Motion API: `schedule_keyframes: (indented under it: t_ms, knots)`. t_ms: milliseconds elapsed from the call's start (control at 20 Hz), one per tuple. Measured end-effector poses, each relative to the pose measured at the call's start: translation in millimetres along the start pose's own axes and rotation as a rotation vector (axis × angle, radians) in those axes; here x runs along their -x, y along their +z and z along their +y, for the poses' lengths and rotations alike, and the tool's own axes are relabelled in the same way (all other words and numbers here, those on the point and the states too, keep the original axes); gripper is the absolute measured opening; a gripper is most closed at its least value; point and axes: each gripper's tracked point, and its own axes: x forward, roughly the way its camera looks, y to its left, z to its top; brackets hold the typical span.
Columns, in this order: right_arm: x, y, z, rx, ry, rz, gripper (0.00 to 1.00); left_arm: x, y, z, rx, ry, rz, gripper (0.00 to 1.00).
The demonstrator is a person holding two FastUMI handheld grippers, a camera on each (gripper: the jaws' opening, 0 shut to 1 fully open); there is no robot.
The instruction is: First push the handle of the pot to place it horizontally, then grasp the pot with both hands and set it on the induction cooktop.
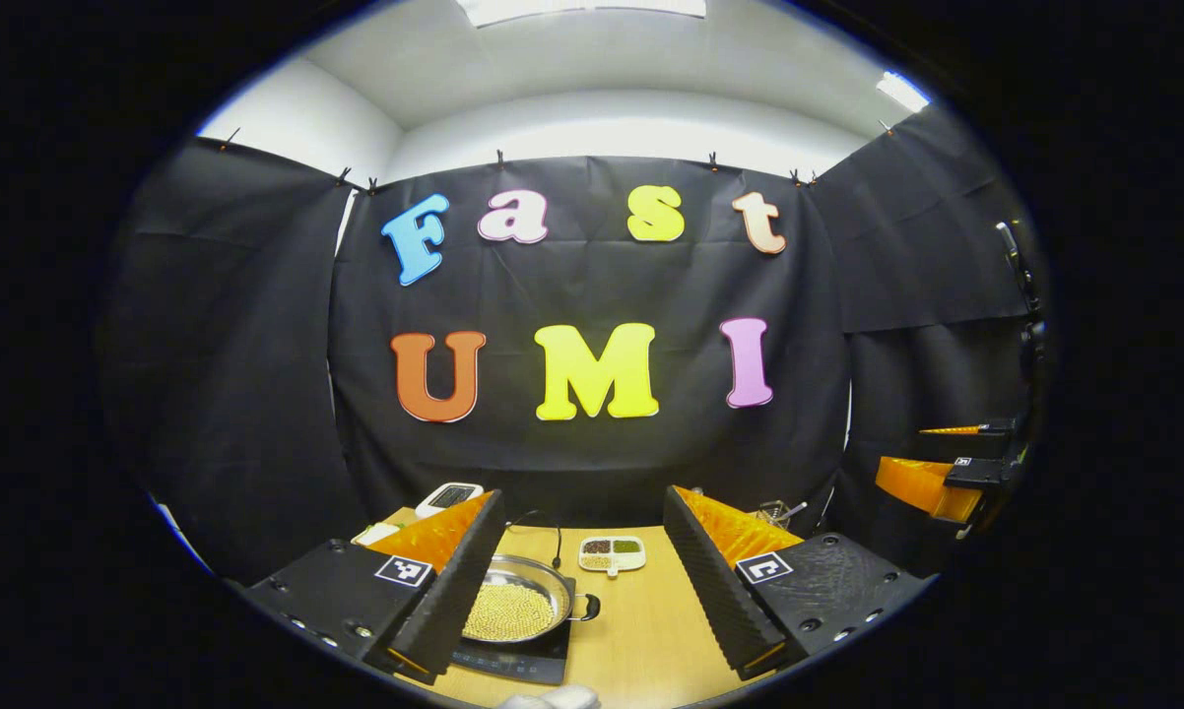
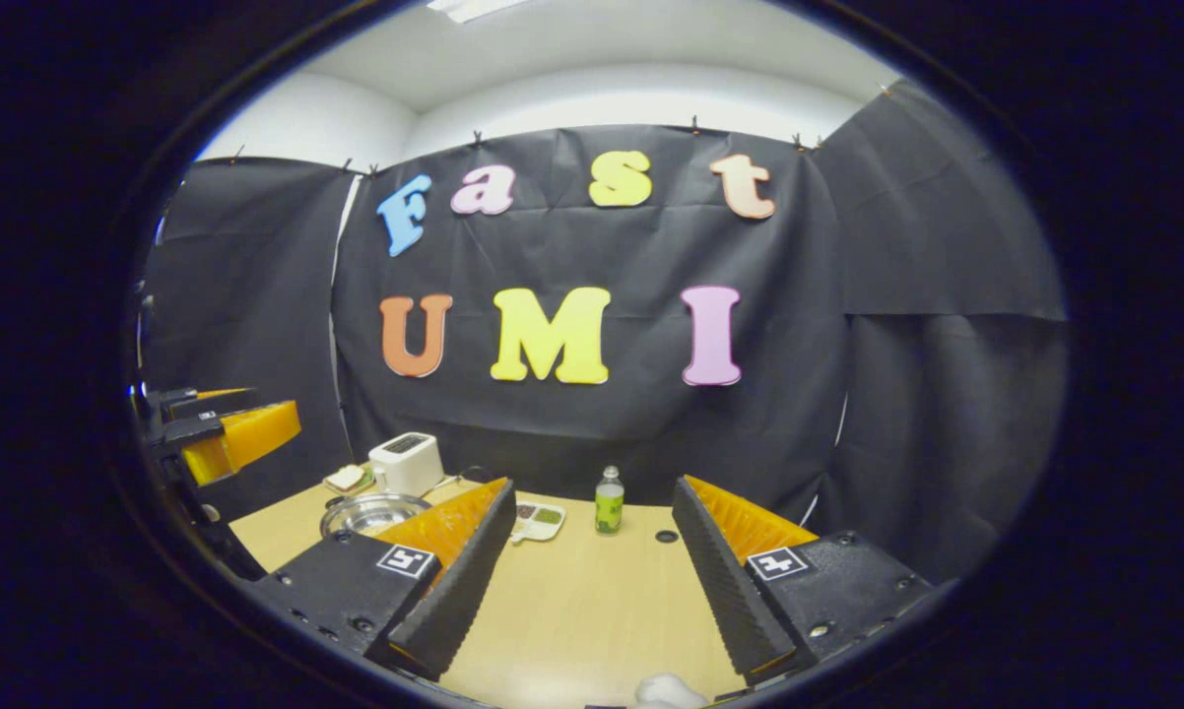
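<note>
In the left gripper view, we see the left gripper (image 1: 586,581) with its 2 fingers spread apart, holding nothing above the wooden table (image 1: 641,630). Behind its left finger, the pot (image 1: 515,603) of small yellow beads sits on the induction cooktop (image 1: 523,662), one handle pointing right. A divided dish (image 1: 612,553) lies beyond. In the right gripper view, the right gripper (image 2: 592,576) is likewise spread wide and empty. Past it stand a green-labelled bottle (image 2: 609,500) and a white toaster (image 2: 406,463).

Bright ceiling lights (image 1: 580,8) overhead, evenly lit counter (image 1: 641,630), soft shadows, sharp centre, strong fisheye bending at edges, corners dim
</note>
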Motion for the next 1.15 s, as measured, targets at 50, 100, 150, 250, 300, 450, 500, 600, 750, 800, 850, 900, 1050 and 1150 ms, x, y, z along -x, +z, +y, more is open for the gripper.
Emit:
schedule_keyframes:
  t_ms: [50,100,150,250,300,450,500,600,750,800,850,900,1050,1150]
  knots:
    - [6,5,-14,-0.018,-0.016,-0.015,1.0,3,5,-7,-0.002,-0.001,-0.011,0.96]
    - [12,7,-24,-0.039,-0.03,-0.032,1.0,5,10,-15,0.001,-0.01,-0.02,0.96]
    - [16,10,-33,-0.055,-0.043,-0.044,1.0,7,12,-24,0.006,-0.02,-0.022,0.96]
    - [24,10,-50,-0.063,-0.06,-0.048,1.0,12,15,-37,0.011,-0.022,-0.021,0.96]
    - [28,11,-55,-0.068,-0.062,-0.052,1.0,13,17,-41,0.008,-0.02,-0.025,0.96]
    - [35,10,-65,-0.079,-0.066,-0.055,0.96,14,17,-50,-0.006,-0.014,-0.025,0.96]
    - [37,10,-67,-0.076,-0.068,-0.055,0.96,13,17,-54,-0.008,-0.017,-0.026,0.96]
    - [38,11,-72,-0.069,-0.073,-0.056,0.96,11,14,-59,-0.004,-0.023,-0.018,0.96]
    - [42,14,-77,-0.068,-0.08,-0.06,0.96,10,12,-60,0.0,-0.026,-0.013,0.96]
    - [43,15,-79,-0.069,-0.085,-0.064,0.96,10,11,-60,-0.002,-0.027,-0.011,0.96]
    - [43,18,-80,-0.069,-0.088,-0.069,0.96,9,12,-60,-0.004,-0.028,-0.012,0.96]
    - [44,17,-80,-0.067,-0.089,-0.07,0.96,10,12,-60,-0.003,-0.028,-0.011,0.96]
    - [45,15,-78,-0.075,-0.085,-0.061,0.96,8,14,-60,0.001,-0.04,-0.015,0.96]
    - [46,16,-79,-0.081,-0.086,-0.061,0.96,9,15,-59,-0.003,-0.04,-0.013,0.96]
